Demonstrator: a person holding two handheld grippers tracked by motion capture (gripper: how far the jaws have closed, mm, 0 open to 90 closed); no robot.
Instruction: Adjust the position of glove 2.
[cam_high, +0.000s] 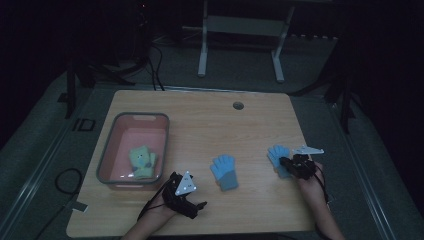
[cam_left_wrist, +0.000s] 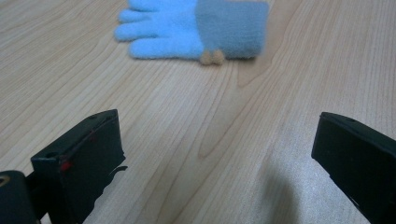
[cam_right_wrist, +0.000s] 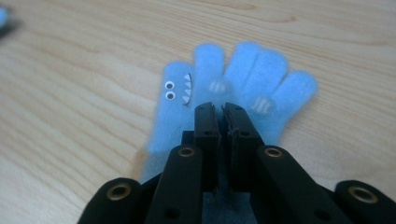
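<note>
The blue glove with the face (cam_right_wrist: 233, 98) lies flat on the wooden table (cam_high: 200, 125), at the right of the high view (cam_high: 278, 156), near the table's right edge. Its long axis runs roughly up and down that frame, fingers toward the upper edge and slightly left, cuff toward the lower edge under the gripper. In the right gripper view the fingers fan toward the top, with two small eyes and a row of white teeth on the left side of the palm.

The right gripper (cam_right_wrist: 221, 108) sits over the glove's palm and cuff with its jaws brought together, only a thin slit between them; they appear pinched on the glove's fabric. In the high view it (cam_high: 287, 163) lies at the glove's lower right.

The second blue glove (cam_high: 224, 171) lies near the middle of the high view, well apart from the first, fingers toward the top, grey cuff toward the bottom. In the left gripper view (cam_left_wrist: 194, 30) it lies sideways at the top, fingers to the left.

The left gripper (cam_left_wrist: 215, 154) has its jaws wide apart over bare wood, holding nothing; in the high view it (cam_high: 200, 206) is at lower centre-left.

A grey bin (cam_high: 107, 150) at the left holds a yellow-green glove (cam_high: 142, 161).
</note>
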